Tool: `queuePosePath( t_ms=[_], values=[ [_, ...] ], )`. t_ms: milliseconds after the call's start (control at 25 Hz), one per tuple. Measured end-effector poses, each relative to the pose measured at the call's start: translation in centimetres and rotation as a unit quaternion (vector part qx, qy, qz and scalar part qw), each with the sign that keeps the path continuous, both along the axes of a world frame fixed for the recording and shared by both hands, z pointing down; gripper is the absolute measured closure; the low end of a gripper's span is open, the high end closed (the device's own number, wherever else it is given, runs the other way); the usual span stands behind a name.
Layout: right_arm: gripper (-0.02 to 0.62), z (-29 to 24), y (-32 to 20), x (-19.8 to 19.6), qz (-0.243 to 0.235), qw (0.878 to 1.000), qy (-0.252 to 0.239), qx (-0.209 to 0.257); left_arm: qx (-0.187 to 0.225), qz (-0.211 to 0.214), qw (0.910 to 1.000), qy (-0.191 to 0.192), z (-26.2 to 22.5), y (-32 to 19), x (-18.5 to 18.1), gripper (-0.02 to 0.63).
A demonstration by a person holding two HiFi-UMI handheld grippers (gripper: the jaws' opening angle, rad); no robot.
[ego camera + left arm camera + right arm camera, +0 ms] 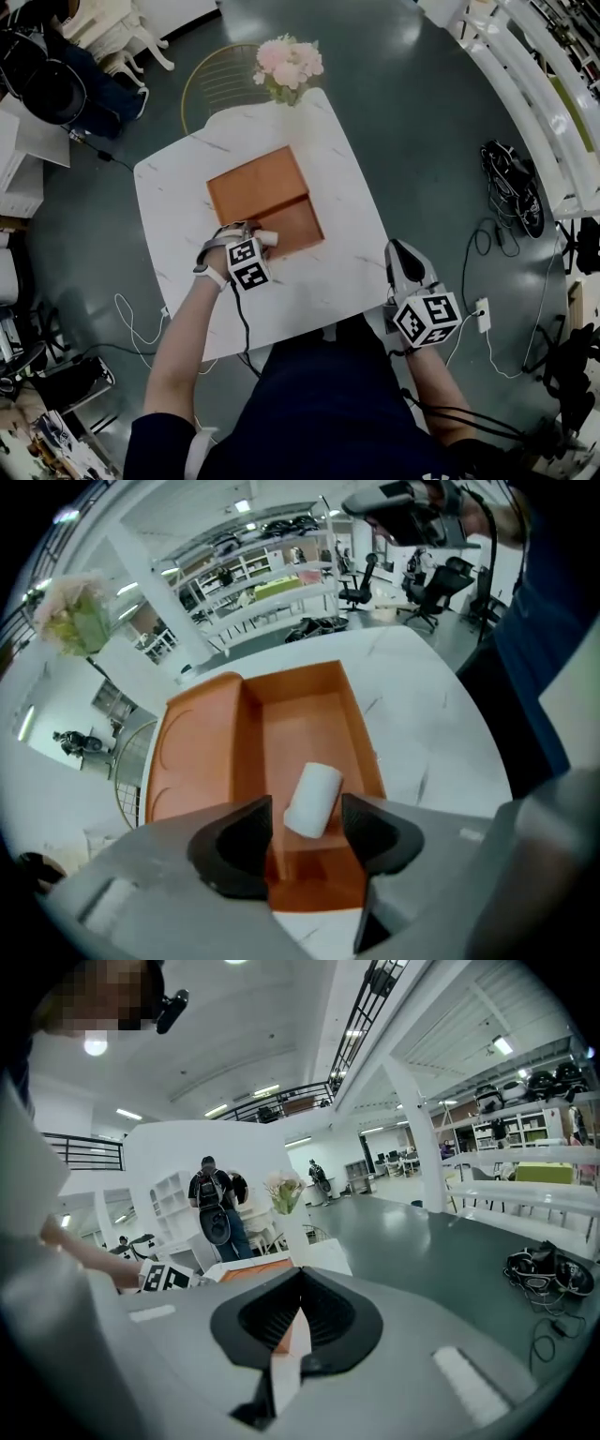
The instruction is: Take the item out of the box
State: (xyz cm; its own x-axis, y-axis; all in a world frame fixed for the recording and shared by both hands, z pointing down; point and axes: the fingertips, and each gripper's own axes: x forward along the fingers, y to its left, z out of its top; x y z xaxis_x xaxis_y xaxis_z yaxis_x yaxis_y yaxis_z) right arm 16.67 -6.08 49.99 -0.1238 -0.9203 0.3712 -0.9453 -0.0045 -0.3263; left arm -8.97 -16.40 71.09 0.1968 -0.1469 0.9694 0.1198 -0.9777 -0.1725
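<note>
Loosely between left gripper's [307, 819] jaws, white roll [314, 796]

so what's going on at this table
A person holds a gripper in each hand at a white table. The left gripper points down into the open orange box, jaws apart on either side of a white roll lying inside, not gripping it yet. The right gripper is shut and empty, off by the table's corner.

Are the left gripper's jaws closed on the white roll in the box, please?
No, the left gripper's jaws stand apart, with the white roll lying between them.
</note>
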Motion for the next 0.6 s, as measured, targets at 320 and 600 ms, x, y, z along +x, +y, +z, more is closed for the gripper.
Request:
queuePosePath(
  t_ms=[320, 600],
  values=[
    [0.592, 0.2, 0.5, 0.8, 0.010, 1.000, -0.004, -0.003, -0.027, 0.009, 0.9987, -0.042, 2.8, 0.1, -0.4, 0.362],
    [0.592, 0.3, 1.8, 1.8, 0.021, 1.000, -0.004, -0.007, -0.039, 0.009, 0.9975, -0.058, 3.5, 0.2, -0.6, 0.429]
  ],
)
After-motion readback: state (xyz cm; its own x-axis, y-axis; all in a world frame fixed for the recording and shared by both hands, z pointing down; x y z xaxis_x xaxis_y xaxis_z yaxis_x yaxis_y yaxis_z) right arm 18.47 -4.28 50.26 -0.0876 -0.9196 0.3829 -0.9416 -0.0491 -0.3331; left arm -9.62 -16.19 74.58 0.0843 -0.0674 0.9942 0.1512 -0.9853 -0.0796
